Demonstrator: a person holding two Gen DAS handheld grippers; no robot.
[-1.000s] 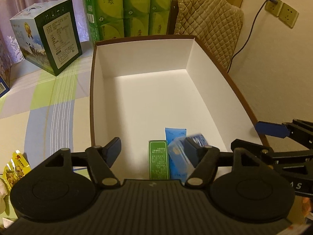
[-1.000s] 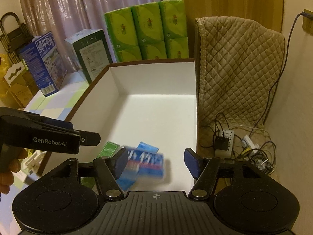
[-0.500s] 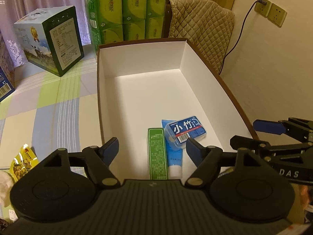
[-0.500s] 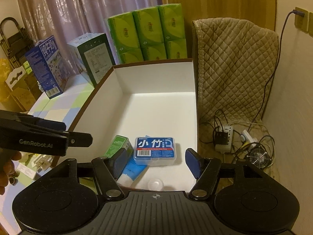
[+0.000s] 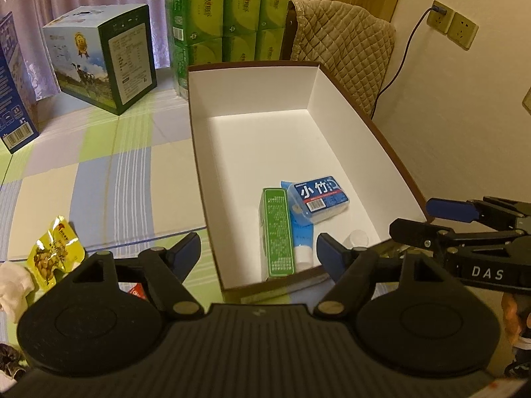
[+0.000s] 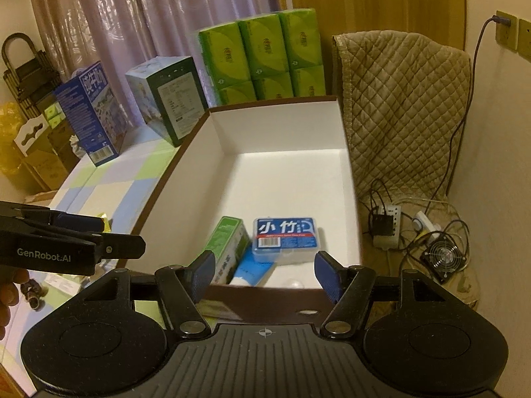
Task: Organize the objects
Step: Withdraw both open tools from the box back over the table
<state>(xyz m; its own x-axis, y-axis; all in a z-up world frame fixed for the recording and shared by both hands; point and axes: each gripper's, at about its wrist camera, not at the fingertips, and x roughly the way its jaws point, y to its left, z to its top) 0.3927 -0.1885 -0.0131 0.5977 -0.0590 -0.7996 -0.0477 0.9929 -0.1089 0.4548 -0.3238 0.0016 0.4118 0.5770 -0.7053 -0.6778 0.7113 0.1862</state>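
The white-lined box [image 5: 335, 106] holds one green carton [image 5: 277, 232], one blue tube [image 5: 300, 235], partly covered, and one blue case [image 5: 318, 197]. Both the left gripper [image 5: 259, 253] and right gripper [image 6: 264, 270] gape wide, empty.

Ahead of your fingers stand green tissue packs [image 6: 262, 53], a quilted cover [image 6: 405, 99] to their right, a power strip [image 6: 386, 224] and small fan [image 6: 443, 260] below it
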